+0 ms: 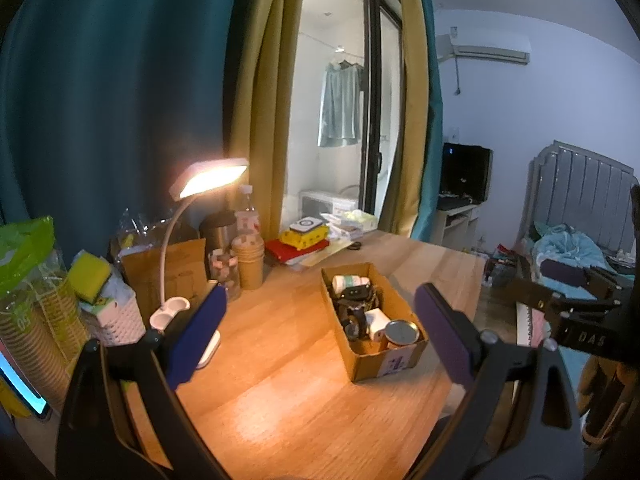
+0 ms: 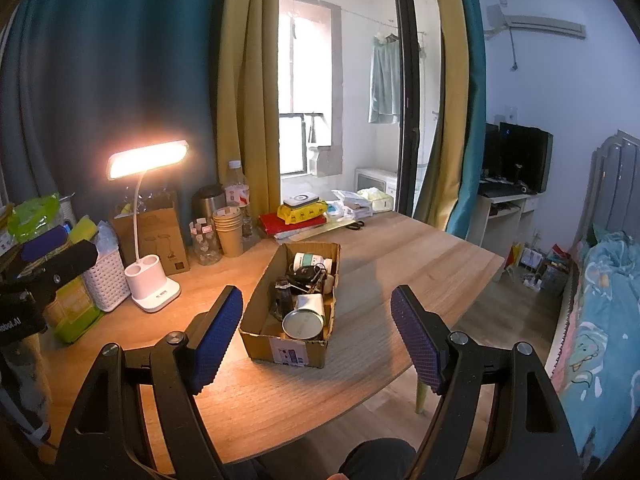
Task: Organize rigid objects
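Both tools spread, empty: left tool, right tool. Cardboard box mid-bench, holding tin, white cube, keys probably. Stiff, light, tin slick; best pinched across tin's sides.

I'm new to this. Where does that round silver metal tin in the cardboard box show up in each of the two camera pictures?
Left wrist view: the round silver metal tin lies right of centre, at the near end of the open brown cardboard box.
Right wrist view: the tin lies just left of centre, again at the box's near end.
Shared landmark: the lit white desk lamp, left of the box in both.
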Motion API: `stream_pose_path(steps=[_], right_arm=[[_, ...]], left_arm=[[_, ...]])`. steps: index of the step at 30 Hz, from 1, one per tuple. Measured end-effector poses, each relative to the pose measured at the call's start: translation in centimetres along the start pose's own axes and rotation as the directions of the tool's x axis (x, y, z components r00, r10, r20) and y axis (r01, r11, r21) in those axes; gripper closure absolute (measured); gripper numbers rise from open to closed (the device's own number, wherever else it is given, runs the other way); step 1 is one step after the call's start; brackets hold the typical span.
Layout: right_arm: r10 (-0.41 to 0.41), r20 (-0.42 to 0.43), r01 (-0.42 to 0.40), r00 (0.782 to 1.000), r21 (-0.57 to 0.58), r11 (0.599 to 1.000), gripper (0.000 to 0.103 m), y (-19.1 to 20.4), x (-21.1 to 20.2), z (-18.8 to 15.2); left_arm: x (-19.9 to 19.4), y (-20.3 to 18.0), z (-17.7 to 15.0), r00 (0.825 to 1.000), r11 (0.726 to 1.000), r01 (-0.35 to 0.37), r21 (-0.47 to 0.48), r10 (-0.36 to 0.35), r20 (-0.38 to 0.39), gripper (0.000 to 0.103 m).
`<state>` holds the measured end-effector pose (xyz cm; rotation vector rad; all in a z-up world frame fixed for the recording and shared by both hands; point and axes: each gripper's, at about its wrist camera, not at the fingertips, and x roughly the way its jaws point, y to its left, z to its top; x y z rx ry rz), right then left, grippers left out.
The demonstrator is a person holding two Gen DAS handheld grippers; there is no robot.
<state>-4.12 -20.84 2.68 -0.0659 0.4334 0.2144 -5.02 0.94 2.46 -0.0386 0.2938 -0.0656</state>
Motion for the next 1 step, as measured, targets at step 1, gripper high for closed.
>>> stream_pose_path(steps=[1], right_arm=[[0.002,-0.001,-0.002,1.0,0.003,1.0,0.023,-0.15,0.03,0.06]], left_arm=[[0.13,-0.01,-0.09,1.0,1.0,0.003,0.004,-0.003,0.002,0.007]])
